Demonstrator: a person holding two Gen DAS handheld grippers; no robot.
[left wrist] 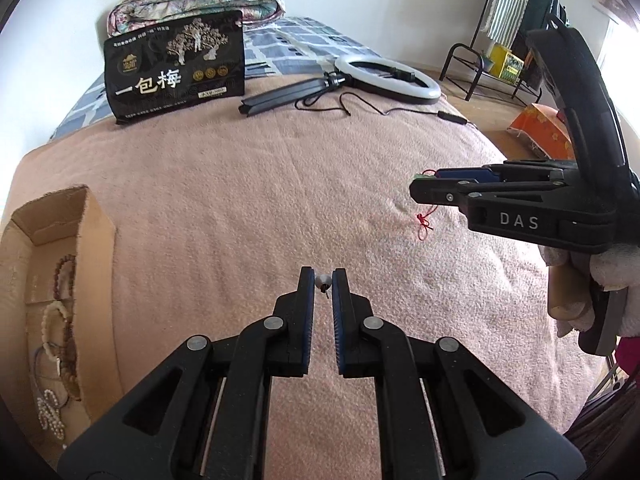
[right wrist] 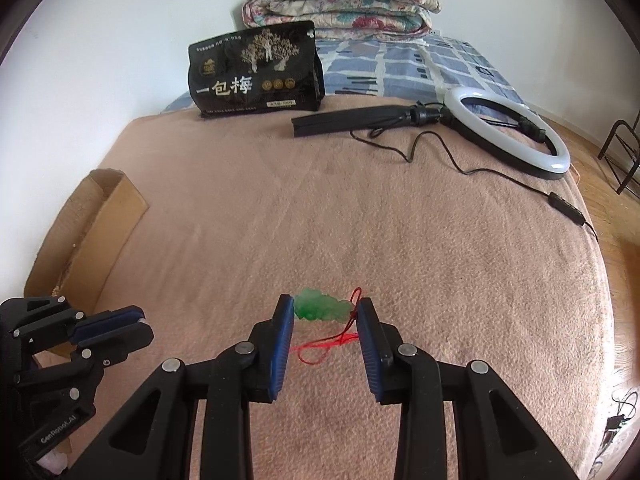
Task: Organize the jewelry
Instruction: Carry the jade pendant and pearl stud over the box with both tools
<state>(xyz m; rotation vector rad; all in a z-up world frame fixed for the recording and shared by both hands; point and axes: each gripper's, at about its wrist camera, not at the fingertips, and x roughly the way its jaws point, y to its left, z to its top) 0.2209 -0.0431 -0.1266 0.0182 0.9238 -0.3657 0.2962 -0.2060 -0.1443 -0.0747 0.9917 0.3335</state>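
My left gripper [left wrist: 322,280] is shut on a small white pearl earring [left wrist: 322,281] with a thin post, held just above the pink blanket. It also shows at the lower left of the right wrist view [right wrist: 136,320]. My right gripper [right wrist: 325,312] holds a green jade pendant [right wrist: 322,309] between its fingertips, its red cord [right wrist: 328,345] trailing below. In the left wrist view the right gripper [left wrist: 420,188] sits to the right, with the red cord [left wrist: 425,222] hanging under it. A cardboard box [left wrist: 94,264] at the left holds several bead bracelets [left wrist: 60,320].
A black snack bag [left wrist: 174,66] stands at the back of the bed. A ring light [left wrist: 386,78] with folded tripod and cable lies behind on the right. A folded floral quilt [right wrist: 340,2] lies at the far end. The box wall also shows in the right wrist view [right wrist: 104,232].
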